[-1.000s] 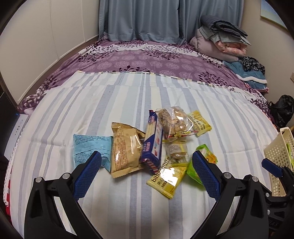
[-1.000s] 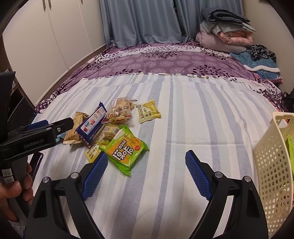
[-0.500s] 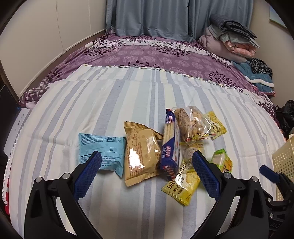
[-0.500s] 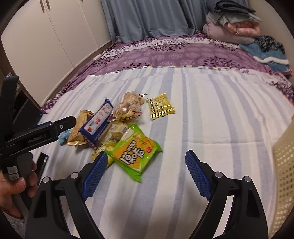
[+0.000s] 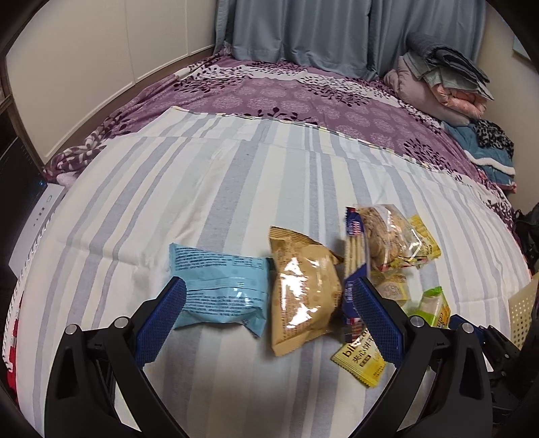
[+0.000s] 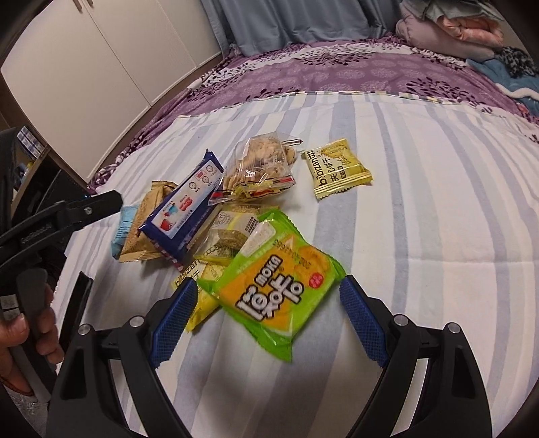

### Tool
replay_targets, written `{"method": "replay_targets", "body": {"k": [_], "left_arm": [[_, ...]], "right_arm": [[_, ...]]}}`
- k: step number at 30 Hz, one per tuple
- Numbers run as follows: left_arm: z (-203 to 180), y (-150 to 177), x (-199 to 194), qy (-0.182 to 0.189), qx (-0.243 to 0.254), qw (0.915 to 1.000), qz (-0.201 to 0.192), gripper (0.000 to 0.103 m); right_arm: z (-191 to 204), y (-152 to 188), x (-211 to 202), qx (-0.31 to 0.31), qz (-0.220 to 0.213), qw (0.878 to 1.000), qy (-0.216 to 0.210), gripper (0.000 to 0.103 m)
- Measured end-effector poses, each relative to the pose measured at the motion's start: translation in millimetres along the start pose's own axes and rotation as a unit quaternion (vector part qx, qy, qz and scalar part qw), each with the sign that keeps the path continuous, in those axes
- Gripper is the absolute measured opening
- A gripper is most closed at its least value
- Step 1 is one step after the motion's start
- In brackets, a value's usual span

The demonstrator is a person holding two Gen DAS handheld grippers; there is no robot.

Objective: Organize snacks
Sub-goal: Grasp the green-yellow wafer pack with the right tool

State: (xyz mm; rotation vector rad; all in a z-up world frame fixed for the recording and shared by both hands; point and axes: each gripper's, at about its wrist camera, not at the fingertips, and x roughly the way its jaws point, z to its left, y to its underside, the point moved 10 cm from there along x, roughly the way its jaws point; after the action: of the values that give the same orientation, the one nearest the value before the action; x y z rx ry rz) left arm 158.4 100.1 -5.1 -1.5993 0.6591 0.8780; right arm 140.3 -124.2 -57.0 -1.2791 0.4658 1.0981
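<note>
Snacks lie in a loose heap on the striped sheet (image 5: 209,188) of a bed, and we read them outward from the centre of the heap. A dark blue cracker pack (image 6: 187,210) rests tilted across a tan packet (image 5: 303,296), whose far end it hides in the right wrist view. Beside it a clear bag of cookies (image 6: 261,168) overlaps a small pale wrapper (image 6: 229,236) whose print we cannot make out. A light blue packet (image 5: 219,289) lies at the left edge of the heap, touching the tan packet; from the right wrist only a sliver of it shows. One yellow biscuit sachet (image 6: 338,171) lies apart on the far side, and a second yellow sachet (image 5: 362,360) is largely covered by the green-and-orange packet (image 6: 279,293).

Our right gripper (image 6: 267,320) stands wide apart, its blue pads (image 6: 175,316) flanking the green-and-orange packet without pressing it. Our left gripper (image 5: 269,323) is likewise spread, with the light blue and tan packets between its pads (image 5: 161,320); the right-hand pad covers the lower end of the cracker pack. A hand (image 6: 20,333) on the left gripper's handle is cut off at the frame edge.

At the right margin a perforated cream basket (image 5: 522,313) is only partly visible. Beyond the sheet lie a purple floral bedspread (image 5: 286,97), folded bedding (image 5: 444,84) and grey-blue curtains (image 5: 303,30).
</note>
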Motion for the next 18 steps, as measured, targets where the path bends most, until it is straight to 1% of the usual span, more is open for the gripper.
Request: {"method": "replay_targets", "body": {"k": [2,5,9,13,15,16,18], "left_arm": [[8.7,-1.8,1.9,-0.004,-0.010,0.9999,0.001,0.100],[20.5,-4.3,4.1,-0.011,-0.022,0.9997,0.001,0.100],[28.7,-7.4,7.8,-0.013,-0.028,0.9995,0.003,0.100],[31.4,-4.9,12.5,-0.015,-0.028,0.9995,0.010,0.100],[28.5,-4.1,14.7,-0.010,-0.026,0.9995,0.013,0.100],[25.4,-4.2,15.1,-0.008,-0.023,0.9996,0.013,0.100],[15.0,-5.0,15.3,-0.002,-0.013,0.9998,0.013,0.100]], "right_arm": [[0.0,-4.2,5.7,-0.004,-0.001,1.000,0.005,0.092],[1.5,-9.5,10.3,-0.017,-0.008,1.000,0.016,0.092],[-2.8,-11.2,20.5,-0.014,0.001,0.999,0.032,0.092],[-5.7,-13.3,24.0,-0.015,-0.002,0.999,0.036,0.092],[-5.4,-13.4,24.5,-0.019,-0.004,0.999,0.037,0.092],[-6.1,-13.3,24.4,-0.023,-0.004,0.999,0.038,0.092],[-9.6,-12.6,22.1,-0.032,-0.008,0.998,0.058,0.082]]}}
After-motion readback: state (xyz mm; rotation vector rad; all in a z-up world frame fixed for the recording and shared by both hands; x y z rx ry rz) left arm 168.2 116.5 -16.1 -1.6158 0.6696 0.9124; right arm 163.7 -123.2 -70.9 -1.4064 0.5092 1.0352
